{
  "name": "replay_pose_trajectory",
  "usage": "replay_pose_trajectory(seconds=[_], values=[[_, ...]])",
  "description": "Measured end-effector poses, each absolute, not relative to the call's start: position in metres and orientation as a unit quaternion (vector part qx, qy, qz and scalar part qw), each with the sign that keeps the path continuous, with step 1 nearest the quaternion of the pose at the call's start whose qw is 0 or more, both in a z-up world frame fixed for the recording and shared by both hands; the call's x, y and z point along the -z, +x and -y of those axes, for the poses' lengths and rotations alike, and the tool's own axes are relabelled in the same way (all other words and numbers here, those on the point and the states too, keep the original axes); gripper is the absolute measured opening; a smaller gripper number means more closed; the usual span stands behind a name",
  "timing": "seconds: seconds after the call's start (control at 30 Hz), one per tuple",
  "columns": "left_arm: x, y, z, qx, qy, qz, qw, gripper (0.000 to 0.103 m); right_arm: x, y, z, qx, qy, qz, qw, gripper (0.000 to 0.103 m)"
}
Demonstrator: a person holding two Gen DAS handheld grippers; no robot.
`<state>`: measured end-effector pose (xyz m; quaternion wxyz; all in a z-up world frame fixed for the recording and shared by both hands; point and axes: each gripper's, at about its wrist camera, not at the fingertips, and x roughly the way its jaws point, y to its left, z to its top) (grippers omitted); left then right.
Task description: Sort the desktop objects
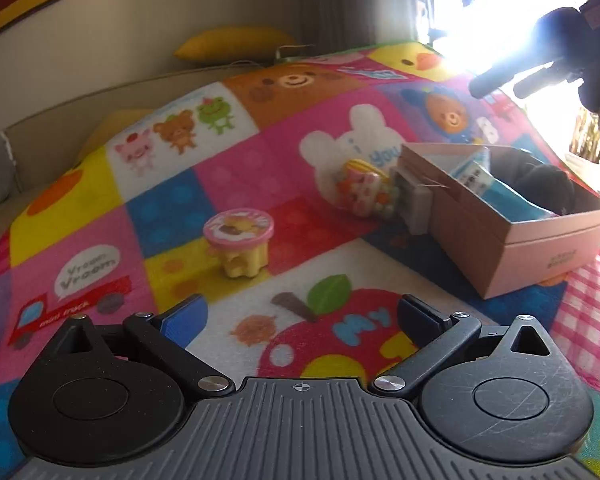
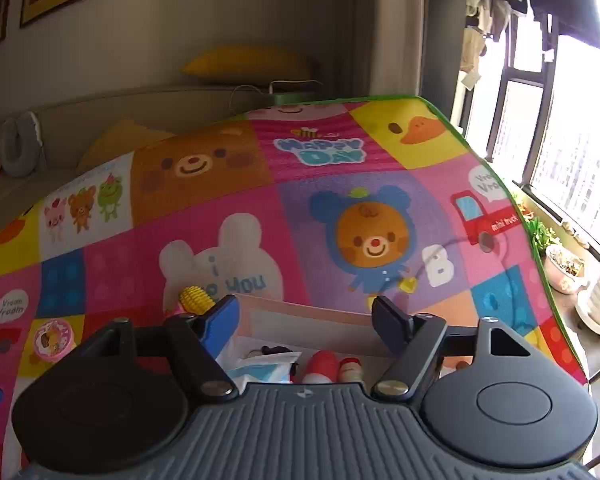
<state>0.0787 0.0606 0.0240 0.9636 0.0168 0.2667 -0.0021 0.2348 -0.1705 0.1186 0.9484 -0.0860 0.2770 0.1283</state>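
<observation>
left wrist: rectangular pink cardboard box [image 1: 540,240]

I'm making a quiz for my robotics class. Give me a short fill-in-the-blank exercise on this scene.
1. The pink box stands on a colourful play ____.
2. The round toy with the pink top stands ____ the box.
3. The left gripper is open and holds ____.
4. The right gripper hovers above the ____.

Missing words: mat; outside; nothing; box
</observation>
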Motion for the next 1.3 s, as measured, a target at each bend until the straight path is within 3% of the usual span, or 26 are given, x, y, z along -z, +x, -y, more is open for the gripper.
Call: replay_pose_trajectory(seconds=[0.07,0.47,0.6,0.73,0.8,0.9,1.07,1.3], values=[[-0.021,0.078,-0.074,-0.008,-0.013,-0.266,0.964,0.103,-0.115,0.242,0.136,-0.157,-0.111,-0.305,0.933,0.043],[-0.012,0.071,-0.108,0.019,-0.122,-0.254,0.959,0.103,-0.048,0.355,0.008,-0.102,-0.201,-0.404,0.886,0.05],[-0.012,0.07,-0.111,0.027,-0.135,-0.247,0.959,0.103,-0.035,0.353,0.01,-0.12,-0.178,-0.464,0.859,0.033],[-0.012,0.069,-0.112,0.035,-0.137,-0.241,0.96,0.103,-0.041,0.315,0.02,-0.196,-0.128,-0.555,0.798,0.033],[-0.012,0.068,-0.111,0.038,-0.135,-0.24,0.961,0.103,-0.06,0.294,0.024,-0.235,-0.123,-0.543,0.797,0.033],[-0.013,0.068,-0.111,0.037,-0.134,-0.237,0.961,0.103,-0.081,0.279,0.02,-0.198,-0.199,-0.477,0.833,0.033],[-0.015,0.057,-0.113,0.028,-0.135,-0.227,0.964,0.103,-0.06,0.281,0.026,-0.149,-0.258,-0.484,0.823,0.027],[-0.018,0.038,-0.122,-0.003,-0.131,-0.242,0.961,0.103,-0.037,0.218,0.037,-0.205,-0.283,-0.473,0.809,0.027]])
